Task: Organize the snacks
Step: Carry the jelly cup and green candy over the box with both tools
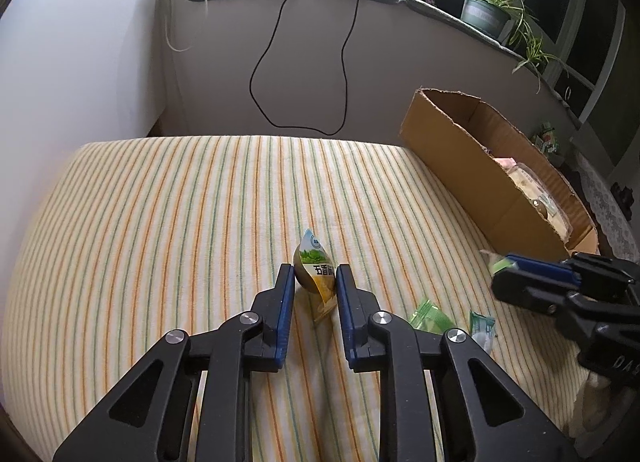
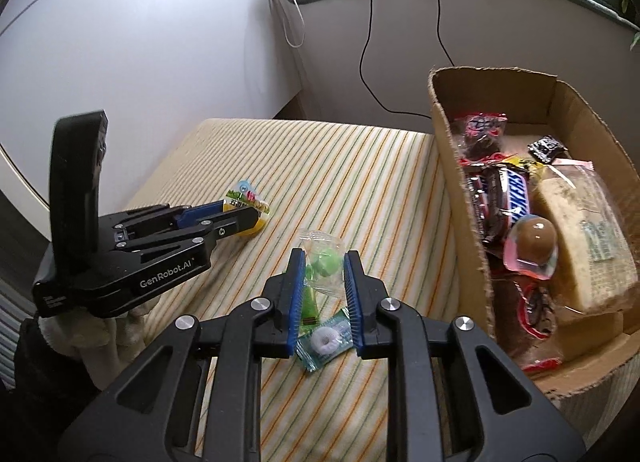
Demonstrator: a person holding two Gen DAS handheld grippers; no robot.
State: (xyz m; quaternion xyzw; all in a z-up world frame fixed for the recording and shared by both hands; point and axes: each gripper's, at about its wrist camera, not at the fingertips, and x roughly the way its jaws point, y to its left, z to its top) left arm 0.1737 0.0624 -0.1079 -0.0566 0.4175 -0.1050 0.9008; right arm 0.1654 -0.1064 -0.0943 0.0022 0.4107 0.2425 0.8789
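Observation:
A small yellow-and-green snack pouch (image 1: 314, 270) stands on the striped sheet (image 1: 180, 222), and my left gripper (image 1: 315, 274) is shut on it, blue pads against both sides. From the right wrist view the same pouch (image 2: 248, 202) sticks out of the left gripper (image 2: 240, 218). My right gripper (image 2: 325, 258) is shut on a clear packet with a green candy (image 2: 324, 264) inside. In the left wrist view the right gripper (image 1: 500, 264) comes in from the right with that packet (image 1: 494, 260) at its tips. An open cardboard box (image 2: 460, 190) holds several snacks.
A white ring mint in a green-tinted wrapper (image 2: 326, 338) and a slim green packet (image 2: 309, 302) lie on the sheet under the right gripper. The box (image 1: 460, 166) sits at the sheet's right edge. Black cables (image 1: 280, 62) hang down the wall behind; potted plants (image 1: 484, 10) stand on the ledge.

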